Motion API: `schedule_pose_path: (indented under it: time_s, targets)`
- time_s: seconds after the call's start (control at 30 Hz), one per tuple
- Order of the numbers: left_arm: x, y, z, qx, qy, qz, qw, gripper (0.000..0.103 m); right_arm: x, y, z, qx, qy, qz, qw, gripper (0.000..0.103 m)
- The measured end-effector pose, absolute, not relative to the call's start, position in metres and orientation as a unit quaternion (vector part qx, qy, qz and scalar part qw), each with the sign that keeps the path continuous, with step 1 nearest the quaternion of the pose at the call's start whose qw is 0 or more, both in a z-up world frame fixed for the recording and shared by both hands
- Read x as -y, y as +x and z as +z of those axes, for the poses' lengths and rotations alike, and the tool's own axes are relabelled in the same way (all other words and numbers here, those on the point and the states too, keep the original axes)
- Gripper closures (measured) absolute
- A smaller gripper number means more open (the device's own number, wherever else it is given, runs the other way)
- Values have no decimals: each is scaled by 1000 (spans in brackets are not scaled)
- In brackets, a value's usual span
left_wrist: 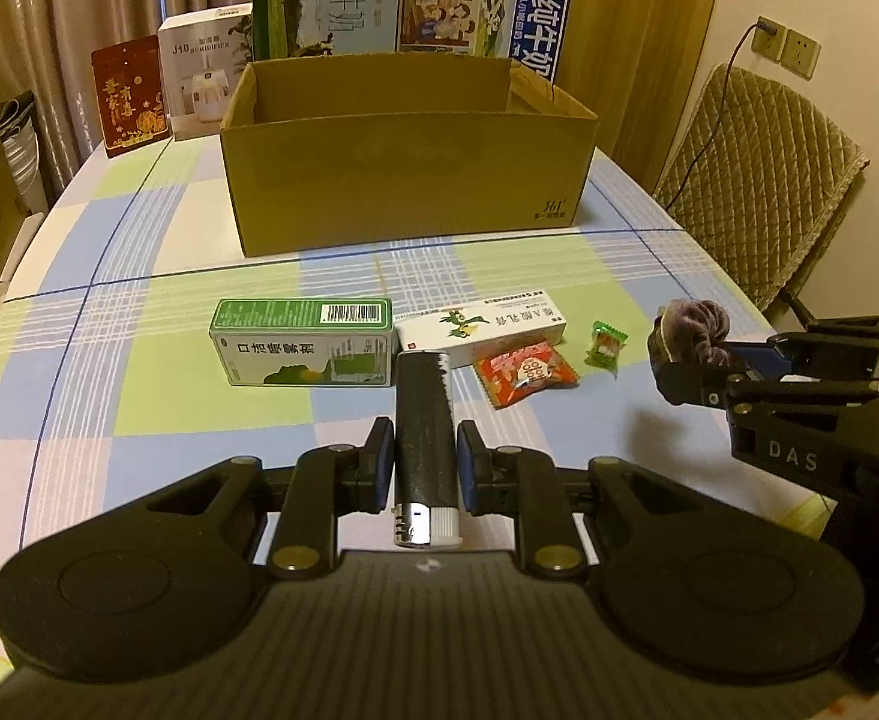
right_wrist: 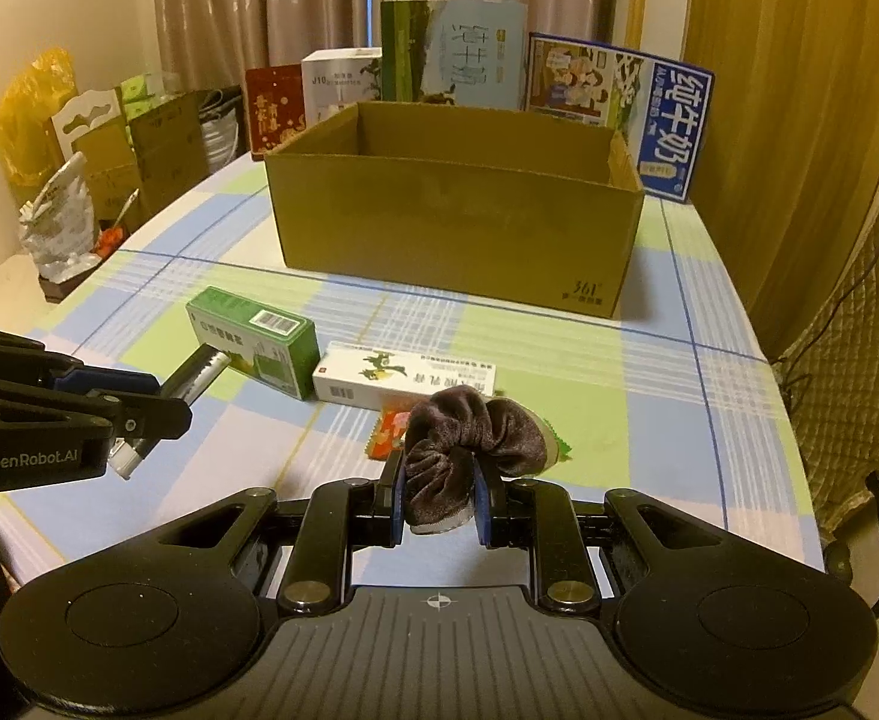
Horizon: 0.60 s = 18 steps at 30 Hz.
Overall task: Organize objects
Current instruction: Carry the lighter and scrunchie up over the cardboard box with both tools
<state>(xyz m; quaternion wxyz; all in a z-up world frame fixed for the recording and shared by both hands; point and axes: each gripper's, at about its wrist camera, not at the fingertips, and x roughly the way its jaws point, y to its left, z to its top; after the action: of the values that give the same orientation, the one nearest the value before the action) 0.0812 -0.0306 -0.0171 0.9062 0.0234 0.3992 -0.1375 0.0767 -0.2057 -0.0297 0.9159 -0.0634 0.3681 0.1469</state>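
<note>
With the left hand-held gripper (left_wrist: pixel 426 468) clamped on a black plastic lighter (left_wrist: pixel 426 420) and the right hand-held gripper (right_wrist: pixel 439 495) clamped on a brown velvet scrunchie (right_wrist: pixel 475 426), both short of the open brown cardboard box (right_wrist: pixel 457 228), the smooth lighter could slip and fall outside.

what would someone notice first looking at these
Probably the big open brown cardboard box at the middle of the checked tablecloth. Next, the loads: the left gripper clamps a black lighter, and the right gripper clamps a purple velvet scrunchie.
</note>
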Motion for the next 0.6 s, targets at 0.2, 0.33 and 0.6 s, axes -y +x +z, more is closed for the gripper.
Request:
schedule_pose_path:
  time_s: [0.2,0.33,0.6]
  targets:
    - [29,78,-11,-393,23,-135,909,86,204,73,-25,-363,-64,148,918,84]
    - [29,76,-8,-390,21,-133,911,86,203,71,-23,-359,-64,148,919,84]
    - [31,73,-4,-387,21,-136,912,86,205,69,-21,-357,-66,146,920,84]
